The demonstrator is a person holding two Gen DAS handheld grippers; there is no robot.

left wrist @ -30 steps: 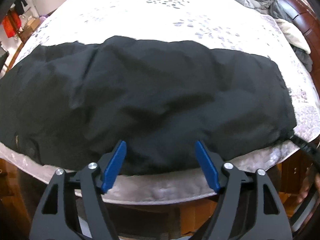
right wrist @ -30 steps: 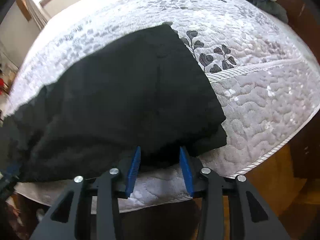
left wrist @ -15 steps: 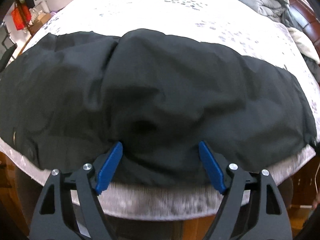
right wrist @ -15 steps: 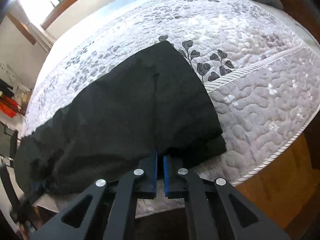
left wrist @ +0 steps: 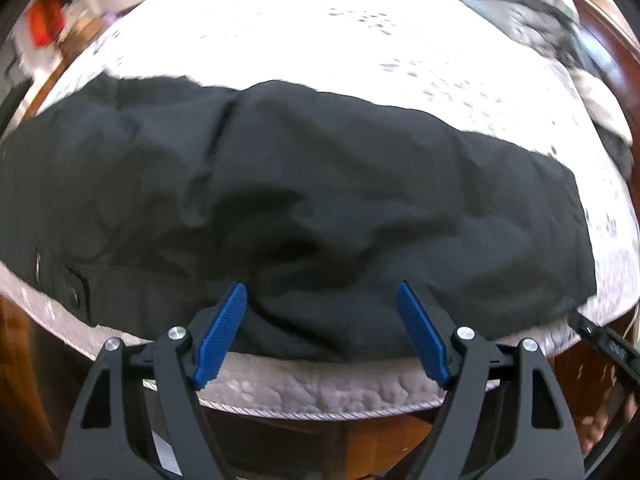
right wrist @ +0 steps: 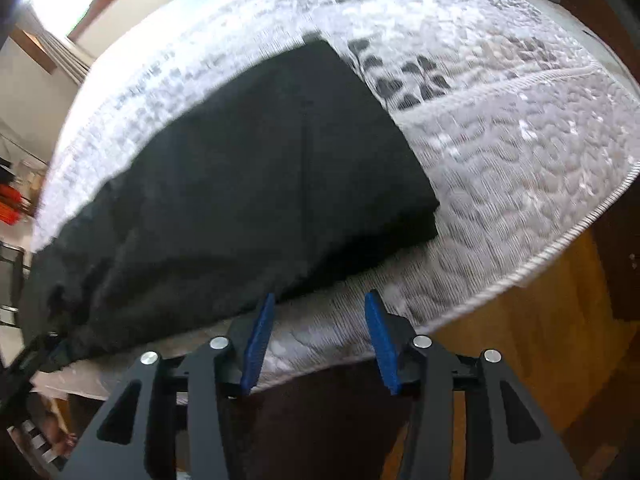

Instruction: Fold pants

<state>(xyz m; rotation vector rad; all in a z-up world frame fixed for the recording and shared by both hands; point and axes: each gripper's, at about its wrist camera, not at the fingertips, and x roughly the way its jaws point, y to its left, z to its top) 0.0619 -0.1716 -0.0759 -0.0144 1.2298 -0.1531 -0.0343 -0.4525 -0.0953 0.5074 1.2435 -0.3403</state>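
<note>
Right gripper (right wrist: 318, 340): jaws apart, holding nothing. Half a second ago they were pinched shut on the near edge of the pants (right wrist: 248, 184); now the fingers sit over bare bedspread (right wrist: 520, 168) just clear of the hem. Reads as a release, so that side of the fold is probably laid down.

Left gripper (left wrist: 320, 328): jaws wide, as in the earlier frames, straddling a bunched ridge of cloth at the near edge. The fingertips (left wrist: 234, 304) look to be touching the fabric, but motion blur makes contact hard to call. Nothing clamped.

Pants: black, matte, soft woven cloth, lying lengthwise across the near edge of the bed, creased and lumpy in the middle, squared-off at the right end. A button (left wrist: 74, 294) shows at the left end.

Bedspread is pale quilted fabric with a pebbled stitch and grey leaf print, corded trim along the edge.
</note>
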